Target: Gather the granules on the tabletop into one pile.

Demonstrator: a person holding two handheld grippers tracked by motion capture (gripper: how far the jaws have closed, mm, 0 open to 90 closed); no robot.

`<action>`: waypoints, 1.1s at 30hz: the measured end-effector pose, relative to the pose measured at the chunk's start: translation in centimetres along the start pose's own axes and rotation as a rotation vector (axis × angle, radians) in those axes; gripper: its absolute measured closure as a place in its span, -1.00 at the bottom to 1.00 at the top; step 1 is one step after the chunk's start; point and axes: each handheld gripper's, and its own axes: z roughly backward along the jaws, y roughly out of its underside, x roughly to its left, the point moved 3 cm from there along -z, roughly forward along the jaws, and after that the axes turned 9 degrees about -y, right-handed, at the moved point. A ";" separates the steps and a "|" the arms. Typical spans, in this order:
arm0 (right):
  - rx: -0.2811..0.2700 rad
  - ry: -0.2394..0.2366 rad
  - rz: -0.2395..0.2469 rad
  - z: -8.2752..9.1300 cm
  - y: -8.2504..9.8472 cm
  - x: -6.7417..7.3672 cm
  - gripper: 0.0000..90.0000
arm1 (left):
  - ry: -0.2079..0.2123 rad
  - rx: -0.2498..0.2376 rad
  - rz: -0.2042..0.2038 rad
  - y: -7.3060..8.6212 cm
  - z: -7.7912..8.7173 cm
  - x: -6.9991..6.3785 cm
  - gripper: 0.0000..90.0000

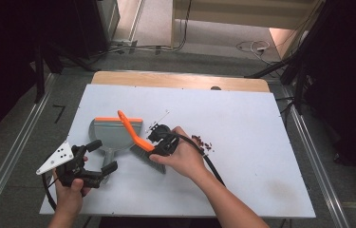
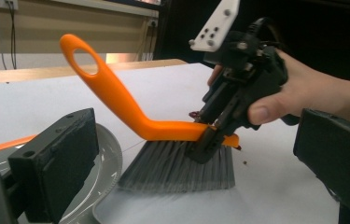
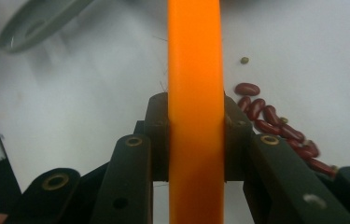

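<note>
An orange-handled brush (image 1: 135,135) with grey bristles (image 2: 177,168) stands on the white table, bristles down. My right gripper (image 1: 159,142) is shut on its orange back (image 3: 195,93), near the bristle end (image 2: 212,137). A grey dustpan (image 1: 110,135) with an orange edge lies just left of the brush; its rim (image 2: 99,175) lies by the bristles. Several dark red beans (image 1: 203,142) lie in a small pile right of the brush (image 3: 275,123). My left gripper (image 1: 102,156) stands open near the dustpan's handle, with nothing between its fingers (image 2: 53,163).
The white board (image 1: 242,123) rests on a wooden table whose far edge (image 1: 180,80) shows. Cables lie on the floor beyond. The right gripper's black cable (image 1: 211,166) trails along the forearm.
</note>
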 end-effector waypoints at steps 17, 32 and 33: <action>-0.031 0.062 -0.196 2.5 1.7 -4.4 0.51 | 0.008 0.011 -0.007 0.1 -0.4 -0.4 -0.98; -0.043 0.115 -0.258 4.9 3.6 -6.9 0.51 | 0.012 0.017 -0.009 0.2 -0.6 -0.6 -0.98; -0.044 0.120 -0.260 5.0 3.6 -6.9 0.51 | 0.012 0.017 -0.010 0.2 -0.6 -0.6 -0.98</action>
